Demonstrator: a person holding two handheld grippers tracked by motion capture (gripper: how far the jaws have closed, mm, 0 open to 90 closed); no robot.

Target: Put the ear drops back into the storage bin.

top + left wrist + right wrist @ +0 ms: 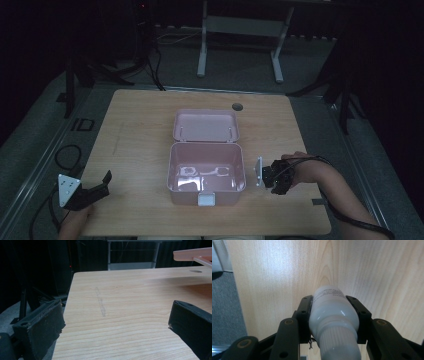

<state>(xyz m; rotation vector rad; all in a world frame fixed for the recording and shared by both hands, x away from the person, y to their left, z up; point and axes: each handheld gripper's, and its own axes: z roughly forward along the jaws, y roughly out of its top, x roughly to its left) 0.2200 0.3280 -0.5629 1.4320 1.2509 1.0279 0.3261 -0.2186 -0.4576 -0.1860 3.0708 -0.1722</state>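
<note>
1. A wooden desk (145, 130) stood in a dim room, with a pink box (207, 172) near its middle.
2. The box's lid (206, 125) was thrown back toward the far side, so the box stood open; a white latch (206, 199) showed on its near wall.
3. Some pale shapes lay on the box's floor, too faint to identify.
4. The left claw (102, 182) sat at the near left corner of the desk, well apart from the box, held by a hand (75, 220) at the bottom edge of the high view.
5. In the left gripper view its jaws stood wide apart over bare wood, with nothing between them; a corner of the pink lid showed at the upper right.
6. The right claw (333, 315) was clamped on a white bottle (333, 312), its two pads (305, 315) pressed against the bottle's sides.
7. The bottle's ribbed white cap (338, 345) pointed back toward the camera and its printed body pointed away, over the desk.
8. In the high view the right hand (300, 167) held that claw just beside the box's right wall, above the desk and outside the box.
9. A small round hole (237, 106) marked the desk's far side, behind the lid.
</note>
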